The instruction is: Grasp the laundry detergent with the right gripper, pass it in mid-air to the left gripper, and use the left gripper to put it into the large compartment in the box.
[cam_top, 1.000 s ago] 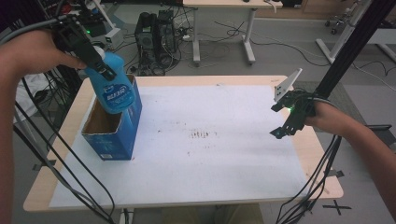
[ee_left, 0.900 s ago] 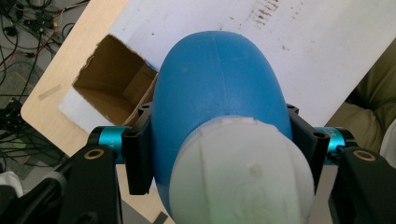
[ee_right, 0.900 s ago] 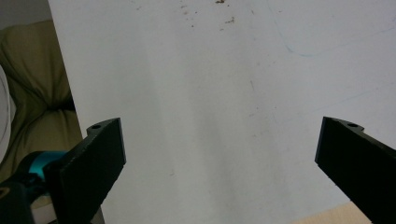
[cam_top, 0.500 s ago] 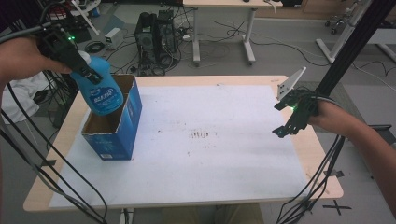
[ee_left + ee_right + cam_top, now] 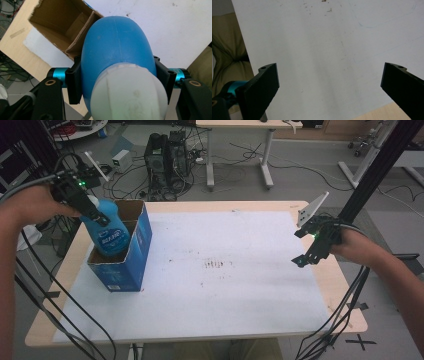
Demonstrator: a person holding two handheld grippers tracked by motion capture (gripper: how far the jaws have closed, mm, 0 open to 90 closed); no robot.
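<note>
A blue bottle (image 5: 109, 231) with a white cap (image 5: 128, 96) hangs upright, its lower part inside an open blue cardboard box (image 5: 130, 265) at the table's left. My left gripper (image 5: 86, 205) is shut on the bottle's upper body; in the left gripper view both jaws press its blue sides (image 5: 117, 47) above the box's brown inside (image 5: 60, 20). My right gripper (image 5: 311, 251) is held over the table's right edge, open, with only the white sheet (image 5: 324, 50) between its jaws.
A white sheet (image 5: 225, 285) covers most of the wooden table (image 5: 50, 320); small dark specks (image 5: 216, 265) mark its middle. Cables hang off both sides. A black upright post (image 5: 375, 165) rises behind the right hand. Computers and desks stand on the floor beyond.
My left gripper has carried the bottle down and to the left, from above the box into its open top. The right gripper has not moved.
</note>
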